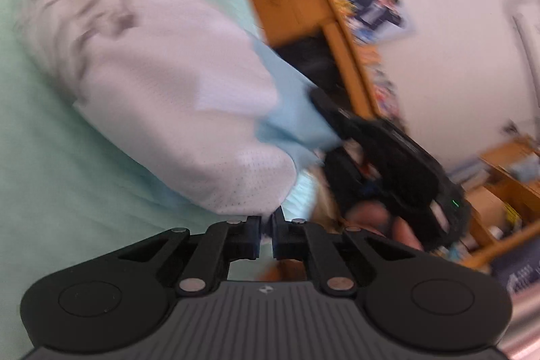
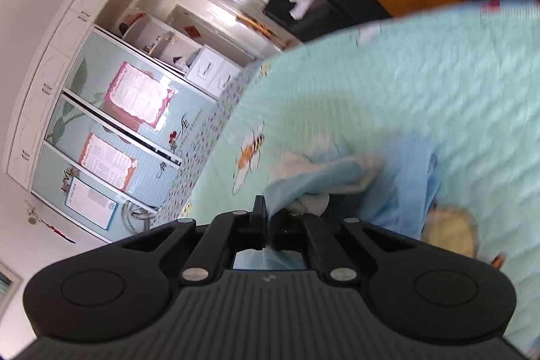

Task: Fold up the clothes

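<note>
Your left gripper (image 1: pixel 266 225) points slightly downward over the mint-green bedspread (image 1: pixel 44 157), its jaws drawn almost together and pinching the near hem of the white mesh garment (image 1: pixel 175 110), which billows up toward 11 o'clock in the left wrist view. A pale blue layer (image 1: pixel 287 110) of the same garment shows from under the white at about 1 o'clock.

Your right gripper (image 2: pixel 266 221) is also tipped a little downward and rolled, so the room leans in its view. Its jaws are closed on a thin edge of the pale blue fabric (image 2: pixel 314 177), which stretches from the fingertips toward 2 o'clock, with white cloth bunched against it. In the left wrist view that same gripper sits at 3 o'clock, black and blurred, with your hand (image 1: pixel 388 221) wrapped around its handle.

Beyond the bed edge, at 1 o'clock in the left view, stands a wooden frame (image 1: pixel 341 39) against a white wall. In the right view a cupboard with pale glass doors (image 2: pixel 111 130) fills 9 to 11 o'clock. A cream-coloured soft object (image 2: pixel 449 228), too blurred to identify, lies on the bedspread at 3 o'clock just beside the blue cloth.
</note>
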`<state>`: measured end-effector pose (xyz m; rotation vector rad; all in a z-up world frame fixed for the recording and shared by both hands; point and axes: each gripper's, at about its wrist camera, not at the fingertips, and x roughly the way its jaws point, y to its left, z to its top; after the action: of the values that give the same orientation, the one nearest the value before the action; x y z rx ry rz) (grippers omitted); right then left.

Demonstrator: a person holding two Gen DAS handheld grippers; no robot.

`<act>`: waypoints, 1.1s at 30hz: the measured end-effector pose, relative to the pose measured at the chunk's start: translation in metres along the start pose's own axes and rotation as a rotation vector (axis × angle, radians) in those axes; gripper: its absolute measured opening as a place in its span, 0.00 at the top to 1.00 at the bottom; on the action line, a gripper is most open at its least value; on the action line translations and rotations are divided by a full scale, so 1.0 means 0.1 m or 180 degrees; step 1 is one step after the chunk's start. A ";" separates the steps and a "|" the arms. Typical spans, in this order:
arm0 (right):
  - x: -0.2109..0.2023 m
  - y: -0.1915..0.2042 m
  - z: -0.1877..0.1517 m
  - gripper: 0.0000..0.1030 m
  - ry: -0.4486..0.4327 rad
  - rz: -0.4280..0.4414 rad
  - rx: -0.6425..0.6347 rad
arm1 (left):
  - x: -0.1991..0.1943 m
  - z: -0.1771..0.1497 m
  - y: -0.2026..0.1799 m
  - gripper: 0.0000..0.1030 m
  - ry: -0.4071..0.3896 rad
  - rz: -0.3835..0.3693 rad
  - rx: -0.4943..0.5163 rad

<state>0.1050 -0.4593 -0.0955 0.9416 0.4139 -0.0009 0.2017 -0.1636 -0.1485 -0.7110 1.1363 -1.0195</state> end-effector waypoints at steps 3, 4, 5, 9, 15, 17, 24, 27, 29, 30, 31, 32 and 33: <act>0.11 -0.23 0.00 0.77 0.0195 -0.0280 -0.0138 | 0.28 -0.11 0.13 0.89 0.0276 0.0315 -0.0045; 0.17 -0.36 -0.04 0.70 0.0327 -0.0410 -0.0044 | 0.35 -0.15 0.23 0.89 0.0383 0.0443 -0.0124; 0.20 -0.48 -0.08 0.70 0.0437 -0.0525 0.0093 | 0.31 -0.18 0.32 0.92 0.0373 0.0374 -0.0229; -0.01 -0.66 -0.16 0.66 0.0129 -0.0253 0.0302 | 0.06 -0.21 0.38 0.72 0.0354 0.0290 -0.0178; 0.12 -0.60 0.03 0.98 -0.0006 -0.0414 0.0086 | -0.25 -0.20 0.40 0.57 0.0253 0.0309 -0.0139; 0.16 -0.59 0.11 0.98 -0.0076 -0.0509 -0.0037 | -0.33 -0.21 0.39 0.57 0.0207 0.0285 -0.0122; -0.20 -0.45 -0.02 0.73 -0.0400 -0.0660 -0.0212 | -0.71 0.03 0.37 0.54 -0.0186 0.0242 0.0014; -0.39 -0.31 -0.24 0.73 -0.0338 -0.0280 -0.0314 | -0.80 0.09 0.39 0.53 -0.0304 0.0226 0.0008; -0.34 -0.24 -0.37 0.73 -0.0077 -0.0126 -0.0437 | -0.79 0.11 0.40 0.53 -0.0337 0.0224 -0.0007; -0.22 -0.22 -0.40 0.74 0.0112 -0.0156 -0.0551 | -0.77 0.12 0.40 0.53 -0.0324 0.0238 -0.0001; -0.08 -0.23 -0.39 0.75 0.0233 -0.0288 -0.0680 | -0.75 0.14 0.39 0.53 -0.0311 0.0256 0.0006; 0.03 -0.33 -0.29 0.76 0.0228 -0.0423 -0.0589 | -0.77 0.16 0.39 0.53 -0.0297 0.0295 0.0019; 0.12 -0.46 -0.15 0.82 0.0176 -0.0531 -0.0378 | -0.79 0.18 0.38 0.53 -0.0283 0.0334 0.0031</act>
<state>0.1022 -0.4728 -0.1436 0.7895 0.5373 -0.1015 0.2231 -0.0763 -0.1459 -0.6754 1.0795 -0.8961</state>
